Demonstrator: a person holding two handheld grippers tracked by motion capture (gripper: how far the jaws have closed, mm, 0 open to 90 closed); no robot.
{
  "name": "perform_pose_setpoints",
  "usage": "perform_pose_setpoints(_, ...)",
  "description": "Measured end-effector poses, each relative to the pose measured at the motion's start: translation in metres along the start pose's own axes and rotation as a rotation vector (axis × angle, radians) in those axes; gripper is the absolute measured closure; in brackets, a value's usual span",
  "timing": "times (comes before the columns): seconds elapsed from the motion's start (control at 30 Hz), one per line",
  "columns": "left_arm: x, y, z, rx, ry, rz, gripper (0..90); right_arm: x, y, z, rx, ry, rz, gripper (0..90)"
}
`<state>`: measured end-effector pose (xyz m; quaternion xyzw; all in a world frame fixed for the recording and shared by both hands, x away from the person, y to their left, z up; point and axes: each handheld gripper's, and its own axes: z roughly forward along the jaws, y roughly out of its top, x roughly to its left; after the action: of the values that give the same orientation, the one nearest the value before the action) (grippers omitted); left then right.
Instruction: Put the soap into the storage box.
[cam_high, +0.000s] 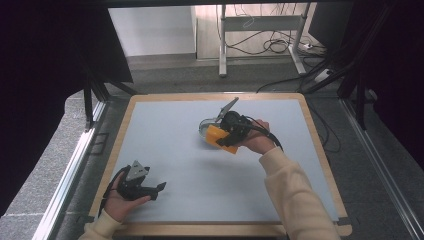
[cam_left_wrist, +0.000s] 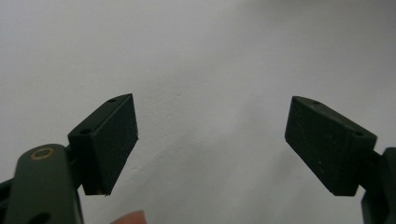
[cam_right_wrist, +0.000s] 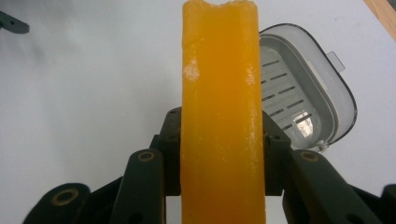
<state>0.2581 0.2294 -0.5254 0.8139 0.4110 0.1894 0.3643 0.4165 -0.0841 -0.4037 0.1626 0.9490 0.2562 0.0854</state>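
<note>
The room (cam_high: 165, 30) beyond the far edge of the table held a pale wall panel, a metal-legged stand (cam_high: 260, 37) with loose cables on the floor, and dark curtains at both sides. The rectangular table with a pale grey-blue top and a light wooden rim (cam_high: 165, 155) served as the work surface; its grey area lay bare apart from the items below. The right gripper (cam_high: 231, 131), held in a hand with a cream sleeve, stood right of the table's centre, its jaws clamped on the two broad faces of an orange, waxy rectangular bar, probably soap (cam_right_wrist: 219, 116), which stood on edge between them. This grip left the bar's narrow end free, which probably suited lowering it into a container. A small clear plastic box with a slotted drain insert and a hinged lid standing open (cam_right_wrist: 299, 93) sat on the table just beyond the bar, toward the far edge; its open lid suggested it was ready to receive the bar. The left gripper (cam_high: 150, 189) rested near the table's front-left corner, well apart from the box, its jaws spread wide with nothing between them, evidently parked clear of the work.
</note>
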Motion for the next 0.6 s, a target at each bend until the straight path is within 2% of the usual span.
perform_pose_setpoints(0.23, 0.000, 0.000, 0.000, -0.001, -0.001, 0.000, 17.4, -0.008, 0.006, 0.002, 0.011, 0.002, -0.007, 61.5)
perform_pose_setpoints(0.3, 0.000, 0.000, 0.000, 0.000, -0.002, 0.000, 17.4, -0.011, 0.007, 0.002, 0.004, 0.017, 0.001, 61.5)
perform_pose_setpoints(0.6, 0.000, 0.000, 0.000, -0.003, 0.001, -0.004, 17.4, -0.025, 0.016, -0.002, 0.000, 0.005, 0.000, 61.5)
